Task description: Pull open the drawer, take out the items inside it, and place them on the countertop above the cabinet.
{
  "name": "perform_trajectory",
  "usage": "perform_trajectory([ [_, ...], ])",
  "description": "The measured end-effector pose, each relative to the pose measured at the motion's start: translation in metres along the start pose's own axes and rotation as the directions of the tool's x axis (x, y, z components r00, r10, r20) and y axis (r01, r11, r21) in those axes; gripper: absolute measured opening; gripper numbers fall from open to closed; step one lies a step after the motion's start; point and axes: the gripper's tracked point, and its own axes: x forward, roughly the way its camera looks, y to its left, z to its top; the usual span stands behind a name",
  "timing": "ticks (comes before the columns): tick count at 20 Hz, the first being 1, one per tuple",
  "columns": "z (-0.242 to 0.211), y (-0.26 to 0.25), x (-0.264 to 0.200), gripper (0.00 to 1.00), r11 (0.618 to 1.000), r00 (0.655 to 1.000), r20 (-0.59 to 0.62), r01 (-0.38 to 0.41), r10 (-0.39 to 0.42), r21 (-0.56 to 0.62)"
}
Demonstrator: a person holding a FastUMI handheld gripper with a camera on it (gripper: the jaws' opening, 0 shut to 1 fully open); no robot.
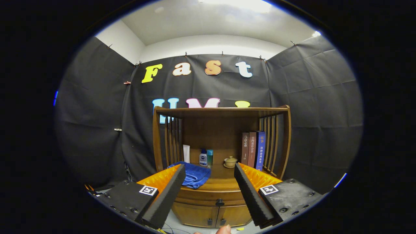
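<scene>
The drawer (213,196) sits shut in the front of a wooden cabinet (211,214), a curved band of polished brown wood with a small dark round knob (220,202) at its middle. It lies just under the counter (224,182) and between the tool's two fingers, a little beyond their tips. Below it are two cabinet doors, closed, each with a small dark pull near the centre seam.

The tool (209,170) hangs in front of the cabinet with its fingers spread wide apart, gripping nothing; their inner faces are ridged and foam-like. The gap between them leaves the drawer front and knob in plain sight, with free room ahead of the knob.

On the counter, a soft blue towel (195,175) lies crumpled at the left, one edge draping over the front lip just above the drawer. Behind it stand a white tube (186,153), a small bottle (203,157) and a slim teal container (210,157). A squat lidded ceramic cup (230,162) rests on a saucer near the middle, and three upright books (253,149) lean against the right side. Slatted wooden side rails and a flat top shelf (221,112) enclose the counter, which stays open at the front.

A fingertip (224,229) shows below the cabinet doors, near the tool.
</scene>
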Motion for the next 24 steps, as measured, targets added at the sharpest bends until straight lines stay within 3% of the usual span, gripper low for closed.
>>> perform_trajectory([
  [4,-0.035,-0.005,0.032,0.99,1.0,1.0,-0.002,-0.008,0.008,0.005],
  [16,-0.232,-0.023,0.107,0.99,1.0,0.984,-0.177,0.011,-0.014,-0.016],
  [23,-0.31,-0.033,0.131,0.99,0.999,0.959,-0.279,0.027,-0.038,-0.043],
  [24,-0.32,-0.036,0.131,0.92,0.999,0.954,-0.298,0.036,-0.042,-0.026],
])
